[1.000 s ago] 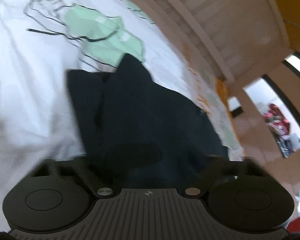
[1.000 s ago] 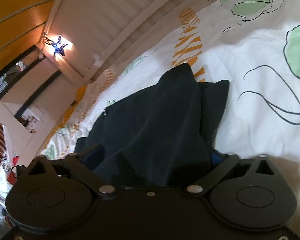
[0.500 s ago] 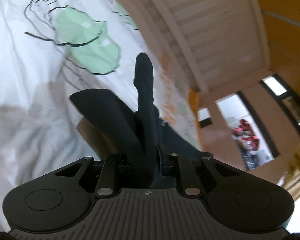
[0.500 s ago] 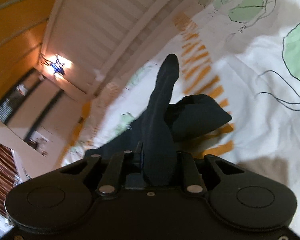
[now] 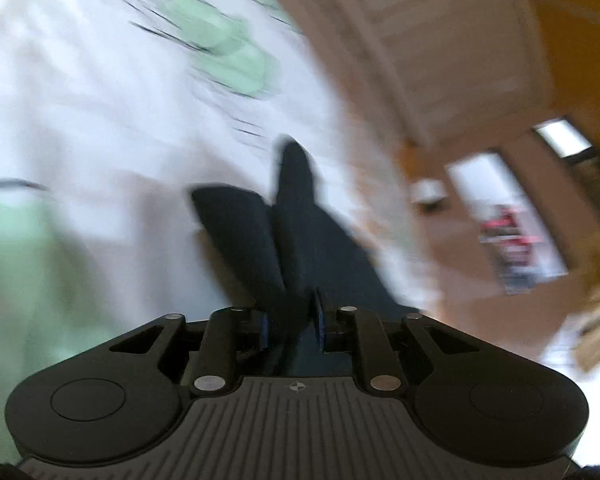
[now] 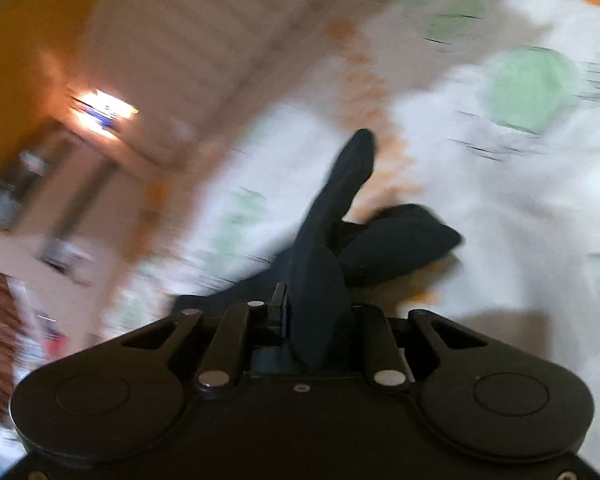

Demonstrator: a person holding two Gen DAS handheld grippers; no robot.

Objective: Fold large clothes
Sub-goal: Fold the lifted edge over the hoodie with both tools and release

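Two hand-held grippers lift a dark navy garment [image 5: 312,240] above a bed, both wrist views smeared with motion blur. In the left wrist view, the left gripper [image 5: 291,322] has its jaws drawn close together and clamped on a bunched fold of the cloth, which rises between them and stands up in a narrow peak. A second lobe of the same garment sags just to the left of that peak, and the rest trails away to the right towards the edge of the bed.

In the right wrist view, the right gripper [image 6: 318,322] also has the garment [image 6: 320,272] between its jaws. The jaws are opening slightly, yet the cloth is pinched between them and juts up in a long, tilted tongue. Another rounded fold droops to the right of it, hanging just above the bed.

Beneath the garment lies a white bedsheet [image 5: 100,120] printed with pale green shapes, thin black lines and orange marks, seen again in the right wrist view [image 6: 500,200]. Beyond the bed stands a pale slatted headboard [image 5: 440,40] against an orange wall [image 5: 572,20]. A bright lamp [image 6: 102,114] glows at the left of the right wrist view. Details of the room further off are too blurred to tell.
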